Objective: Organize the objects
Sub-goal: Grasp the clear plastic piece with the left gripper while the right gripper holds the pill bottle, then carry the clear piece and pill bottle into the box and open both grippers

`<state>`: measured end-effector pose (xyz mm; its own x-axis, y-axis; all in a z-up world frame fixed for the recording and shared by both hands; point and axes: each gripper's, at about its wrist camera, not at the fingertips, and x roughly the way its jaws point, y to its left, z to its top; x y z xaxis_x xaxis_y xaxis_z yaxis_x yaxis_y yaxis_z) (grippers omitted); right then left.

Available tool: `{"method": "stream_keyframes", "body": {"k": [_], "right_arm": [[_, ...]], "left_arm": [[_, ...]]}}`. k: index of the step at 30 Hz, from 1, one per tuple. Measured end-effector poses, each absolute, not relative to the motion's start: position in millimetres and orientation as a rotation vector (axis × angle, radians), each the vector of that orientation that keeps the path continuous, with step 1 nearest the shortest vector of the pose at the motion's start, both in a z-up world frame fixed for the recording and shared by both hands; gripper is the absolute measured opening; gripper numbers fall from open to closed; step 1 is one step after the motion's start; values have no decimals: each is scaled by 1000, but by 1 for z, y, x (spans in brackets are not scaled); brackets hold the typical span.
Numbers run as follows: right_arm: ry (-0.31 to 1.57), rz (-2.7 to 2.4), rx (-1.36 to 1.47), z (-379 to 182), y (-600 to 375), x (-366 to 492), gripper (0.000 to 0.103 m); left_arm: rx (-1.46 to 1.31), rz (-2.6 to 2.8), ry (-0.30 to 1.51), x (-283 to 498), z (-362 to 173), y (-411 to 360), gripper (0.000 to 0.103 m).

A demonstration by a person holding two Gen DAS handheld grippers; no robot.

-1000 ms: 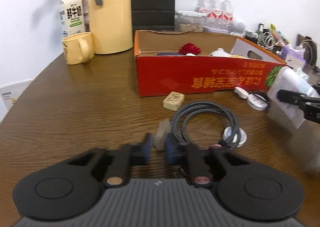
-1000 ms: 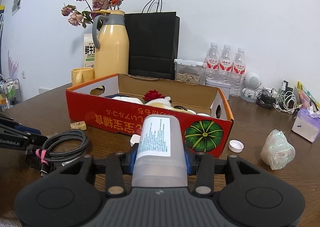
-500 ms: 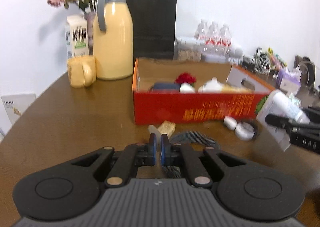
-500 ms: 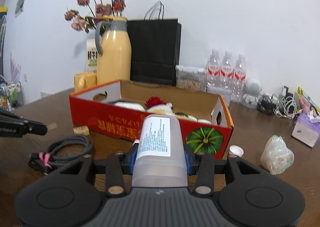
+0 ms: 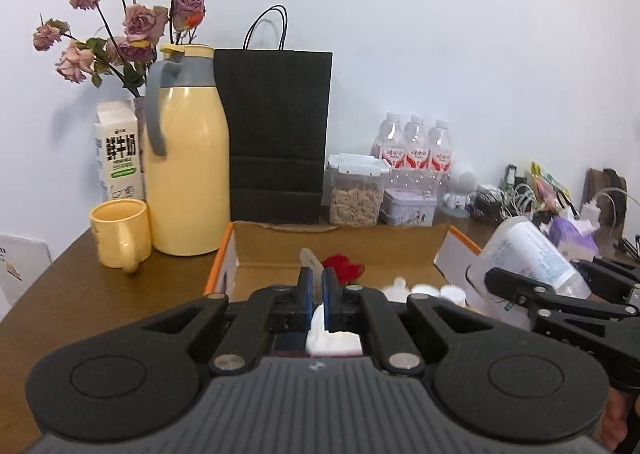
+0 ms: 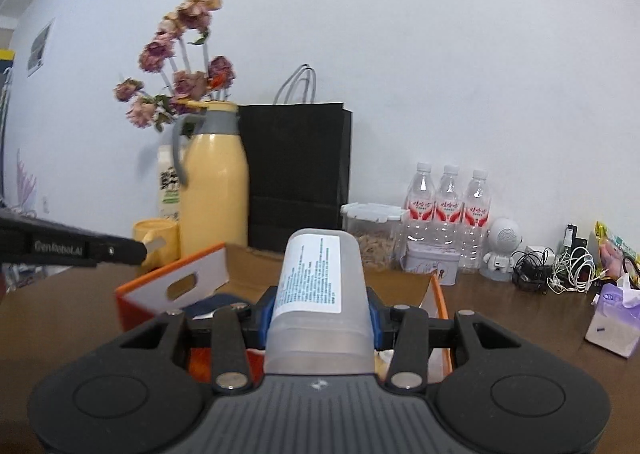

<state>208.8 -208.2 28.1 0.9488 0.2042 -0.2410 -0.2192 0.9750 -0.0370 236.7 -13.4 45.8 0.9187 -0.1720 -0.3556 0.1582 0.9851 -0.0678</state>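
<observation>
Left wrist view: left gripper [image 5: 316, 282] pinched nearly shut on a small flat beige piece [image 5: 313, 263] that sticks up past the fingertips (what it is cannot be told). Just below and beyond the fingers sits the open orange cardboard box [image 5: 224, 250], with a red flower [image 5: 344, 268] and some white items inside. Off to the right of the fingers, the right gripper [image 5: 520, 286] carries a translucent plastic bottle [image 5: 528, 254] over the box's right end.

Right wrist view: right gripper [image 6: 318, 310] fingers at a medium spread, clamped on both sides of the same bottle [image 6: 316, 294], printed label facing up. The box [image 6: 136, 294] lies directly under and ahead of the fingers.

Farther out, left of the fingers: yellow mug [image 5: 120, 232], yellow thermos jug [image 5: 186, 174], milk carton [image 5: 118, 150], dried roses [image 5: 132, 26]. Straight ahead beyond the box: black paper bag [image 5: 276, 134]. Far right: three water bottles [image 5: 416, 146].
</observation>
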Motion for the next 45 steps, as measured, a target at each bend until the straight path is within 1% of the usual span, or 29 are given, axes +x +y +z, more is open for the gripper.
{"method": "stream_keyframes", "body": {"k": [4, 9, 12, 21, 23, 24, 25, 27, 28, 29, 30, 31, 32, 36, 37, 38, 40, 41, 42, 45], "right_arm": [[280, 185, -4, 26, -211, 252, 41], [335, 143, 41, 7, -215, 291, 41], [371, 158, 54, 0, -218, 299, 41], [358, 159, 37, -4, -216, 294, 42], [356, 158, 33, -4, -216, 294, 42], [355, 158, 33, -4, -217, 294, 42], [353, 156, 34, -4, -217, 294, 42], [346, 147, 36, -3, -219, 294, 43], [343, 143, 38, -2, -220, 294, 44], [342, 141, 38, -2, -221, 294, 48], [342, 139, 39, -2, -222, 295, 52], [343, 137, 39, -2, -223, 296, 62], [342, 133, 37, -2, -224, 296, 70], [330, 123, 33, 0, -227, 295, 82], [324, 118, 35, 0, -228, 295, 88], [318, 115, 37, 1, -230, 294, 89], [308, 115, 43, 3, -232, 292, 92], [304, 114, 46, 3, -234, 290, 97], [301, 113, 48, 4, -235, 289, 99], [298, 129, 43, 6, -236, 283, 101]], "left_arm": [[-75, -144, 390, 274, 37, -22, 6], [-125, -128, 446, 313, 18, -25, 6], [-99, -121, 468, 321, 9, -27, 6], [-56, -78, 456, 315, 3, -30, 7], [-45, -67, 450, 313, 3, -31, 14], [-44, -61, 445, 312, 3, -31, 25], [-43, -57, 438, 311, 3, -30, 40], [-38, -39, 416, 308, 5, -30, 51], [-35, -34, 408, 306, 6, -30, 55], [-36, -31, 402, 305, 7, -30, 59], [-38, -28, 395, 304, 8, -29, 68], [-37, -25, 386, 303, 9, -29, 75], [-33, -20, 379, 301, 10, -29, 76], [-24, -22, 361, 298, 13, -30, 82], [-22, -23, 356, 296, 13, -31, 83], [-21, -25, 352, 295, 14, -31, 83], [-23, -27, 343, 292, 16, -31, 93], [-23, -26, 338, 290, 17, -31, 97], [-24, -24, 331, 288, 18, -31, 101], [-27, -26, 315, 282, 22, -31, 103]]}}
